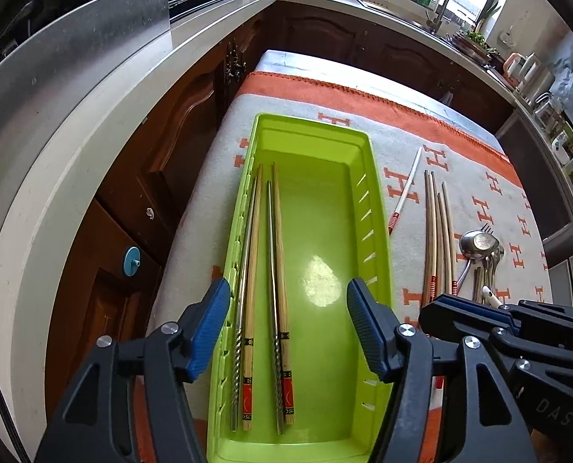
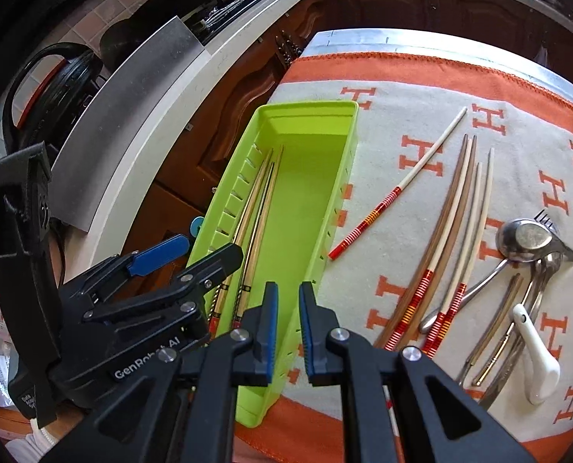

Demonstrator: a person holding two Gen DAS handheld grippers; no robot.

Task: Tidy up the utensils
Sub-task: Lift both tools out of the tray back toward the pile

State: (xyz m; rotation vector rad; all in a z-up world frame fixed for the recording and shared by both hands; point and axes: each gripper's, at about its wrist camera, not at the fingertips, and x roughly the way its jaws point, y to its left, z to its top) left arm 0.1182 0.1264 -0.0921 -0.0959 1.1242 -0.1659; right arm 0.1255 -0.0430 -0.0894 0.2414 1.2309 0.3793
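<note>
A lime green tray [image 1: 367, 154] [image 2: 348, 142] lies on the cloth-covered table and holds several chopsticks [image 1: 253, 270] [image 2: 261, 193] along its left side. My left gripper [image 1: 288, 301] is open and empty above the tray's near end; it also shows in the right wrist view [image 2: 194, 254]. My right gripper [image 2: 288, 301] hovers over the tray's near right wall, jaws a narrow gap apart with nothing between them; it shows in the left wrist view [image 1: 479, 308]. Right of the tray lie a white red-banded chopstick [image 1: 404, 189] [image 2: 402, 185], several wooden chopsticks [image 1: 439, 231] [image 2: 456, 223], and a pile of spoons [image 1: 479, 247] [image 2: 525, 239].
The table wears a grey cloth with orange H marks [image 2: 440, 88] and an orange border. A white ceramic spoon [image 2: 535, 351] lies at the right. A white kitchen counter [image 1: 105, 88] with dark wood cabinets [image 1: 178, 146] runs along the left and back. A sink tap [image 1: 440, 0] stands far back.
</note>
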